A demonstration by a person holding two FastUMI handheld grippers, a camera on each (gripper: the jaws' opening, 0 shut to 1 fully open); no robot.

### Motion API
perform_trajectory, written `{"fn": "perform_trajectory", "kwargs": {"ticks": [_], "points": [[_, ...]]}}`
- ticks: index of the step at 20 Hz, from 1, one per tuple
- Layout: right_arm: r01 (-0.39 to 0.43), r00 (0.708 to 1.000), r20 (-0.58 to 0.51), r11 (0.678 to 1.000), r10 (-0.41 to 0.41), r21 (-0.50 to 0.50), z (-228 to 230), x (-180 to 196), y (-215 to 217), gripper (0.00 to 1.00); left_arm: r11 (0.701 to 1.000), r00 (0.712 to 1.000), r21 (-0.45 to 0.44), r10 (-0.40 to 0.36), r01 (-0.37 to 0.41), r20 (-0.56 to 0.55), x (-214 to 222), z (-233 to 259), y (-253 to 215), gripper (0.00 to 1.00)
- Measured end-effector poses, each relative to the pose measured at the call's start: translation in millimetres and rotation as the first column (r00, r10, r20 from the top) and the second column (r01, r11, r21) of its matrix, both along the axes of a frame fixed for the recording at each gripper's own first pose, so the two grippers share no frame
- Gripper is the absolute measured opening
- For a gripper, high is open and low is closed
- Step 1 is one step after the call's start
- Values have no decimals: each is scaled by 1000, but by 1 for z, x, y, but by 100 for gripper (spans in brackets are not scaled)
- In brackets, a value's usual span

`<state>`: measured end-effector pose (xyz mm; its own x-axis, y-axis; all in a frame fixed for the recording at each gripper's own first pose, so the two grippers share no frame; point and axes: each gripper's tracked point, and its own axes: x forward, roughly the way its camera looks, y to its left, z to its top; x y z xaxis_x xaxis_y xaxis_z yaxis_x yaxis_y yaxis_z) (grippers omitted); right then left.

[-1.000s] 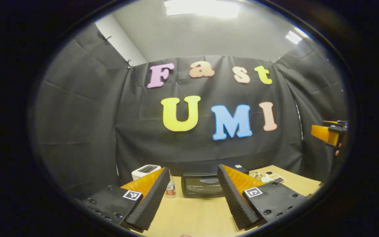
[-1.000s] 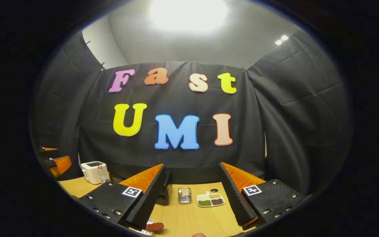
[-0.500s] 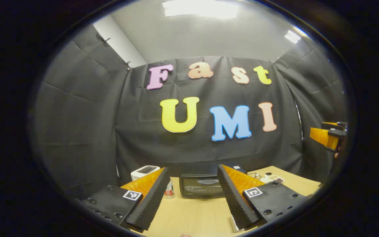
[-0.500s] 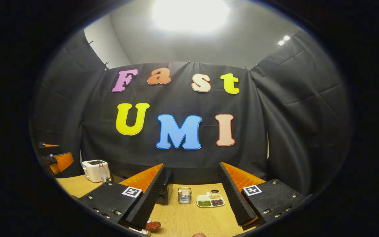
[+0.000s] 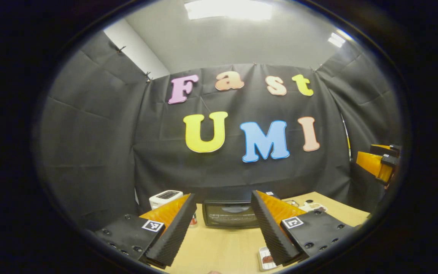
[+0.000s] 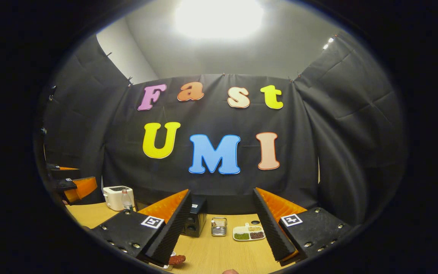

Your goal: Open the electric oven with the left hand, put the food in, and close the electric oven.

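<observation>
Two grippers, left gripper (image 5: pixel 222 228) and right gripper (image 6: pixel 221 228), gape wide above a wooden table (image 5: pixel 222 247); closed oven (image 5: pixel 228 215) bottom centre, black cloth wall (image 5: pixel 89 152) behind.

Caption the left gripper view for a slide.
Open left gripper faces the closed electric oven across the wooden table.
</observation>
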<state>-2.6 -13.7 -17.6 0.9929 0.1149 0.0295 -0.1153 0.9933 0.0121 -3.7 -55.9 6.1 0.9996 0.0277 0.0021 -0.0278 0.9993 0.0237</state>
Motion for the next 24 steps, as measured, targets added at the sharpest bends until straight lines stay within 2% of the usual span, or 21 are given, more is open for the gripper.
{"fn": "perform_trajectory", "kwargs": {"ticks": [5,10,11,13,16,17,19,24], "points": [[13,1000,-10,1000,-13,7,-3,2,-4,96,1000,1000,7,-13,13,26,30,7,-2,100],[68,998,-5,998,-68,14,4,14,-2,96,999,998,0,-50,50,46,85,6,4,100],[78,997,0,997,-78,8,5,17,1,96,998,997,-2,-58,58,45,97,3,6,97],[103,995,-5,995,-103,-10,3,23,4,96,997,996,-14,-77,78,33,119,-7,7,100],[132,991,-14,991,-132,-6,2,27,12,96,993,994,-28,-111,111,6,149,-27,7,100],[143,990,-18,990,-143,-9,2,29,14,96,992,992,-31,-123,123,-6,159,-34,6,97],[163,986,-26,986,-163,-21,-2,31,17,96,989,989,-43,-146,145,-30,177,-50,2,100],[218,974,-42,974,-220,-60,-7,33,21,96,978,976,-77,-201,195,-86,221,-91,-11,100]]}}
